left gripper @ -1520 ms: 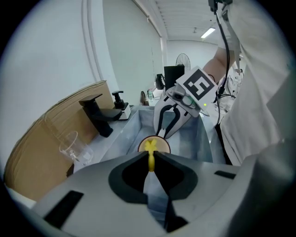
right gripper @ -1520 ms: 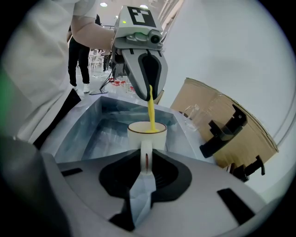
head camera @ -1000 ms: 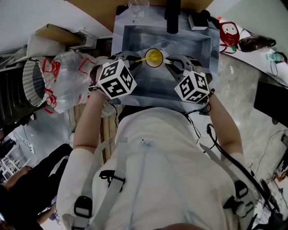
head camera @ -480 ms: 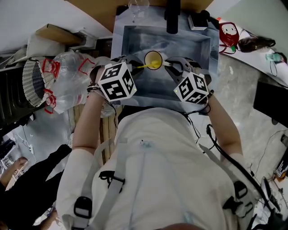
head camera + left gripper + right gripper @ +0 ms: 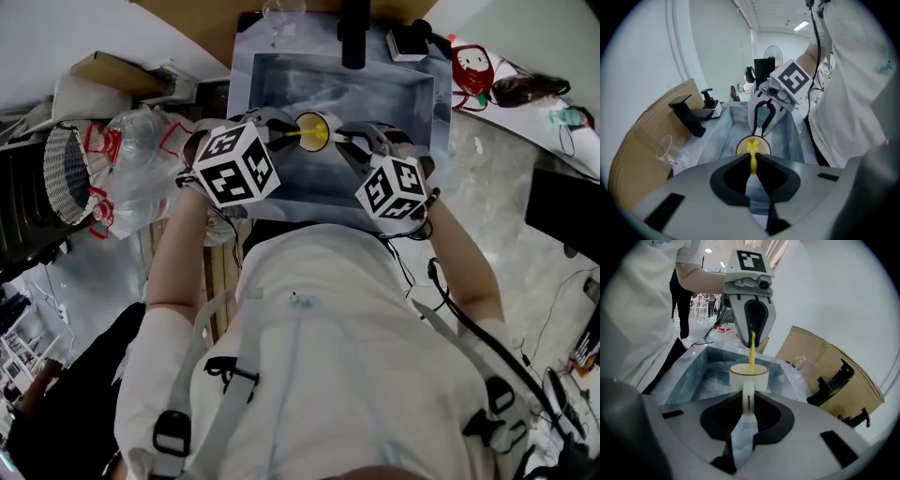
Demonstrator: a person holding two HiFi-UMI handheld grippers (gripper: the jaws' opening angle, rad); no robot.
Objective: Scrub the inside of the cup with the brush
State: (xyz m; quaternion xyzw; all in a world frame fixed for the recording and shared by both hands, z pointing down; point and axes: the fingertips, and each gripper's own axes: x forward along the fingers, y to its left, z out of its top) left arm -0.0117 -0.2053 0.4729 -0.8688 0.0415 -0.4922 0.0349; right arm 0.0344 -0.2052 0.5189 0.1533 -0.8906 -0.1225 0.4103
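Note:
A white cup (image 5: 315, 130) with a brown rim hangs over the steel sink (image 5: 412, 94). My right gripper (image 5: 345, 137) is shut on its handle (image 5: 747, 397), and the mouth faces the left gripper. My left gripper (image 5: 277, 133) is shut on the yellow brush (image 5: 294, 134) by its thin handle. The brush head sits inside the cup (image 5: 740, 148). In the left gripper view the brush (image 5: 753, 159) runs from the closed jaws of the left gripper (image 5: 753, 165) into the cup. In the right gripper view the brush (image 5: 753, 352) comes down from the left gripper (image 5: 753, 341) into the cup (image 5: 759, 378), which the right gripper (image 5: 747, 405) holds.
A black faucet (image 5: 352, 33) stands at the sink's far edge, with a clear glass (image 5: 281, 11) beside it on the rim. Brown cardboard (image 5: 642, 140) lines the wall behind. A wire basket (image 5: 66, 173) and plastic bags (image 5: 141, 159) lie left of the sink.
The brush has shifted a little inside the cup as the left gripper tilted. Both grippers stay over the same part of the sink, with their grips unchanged.

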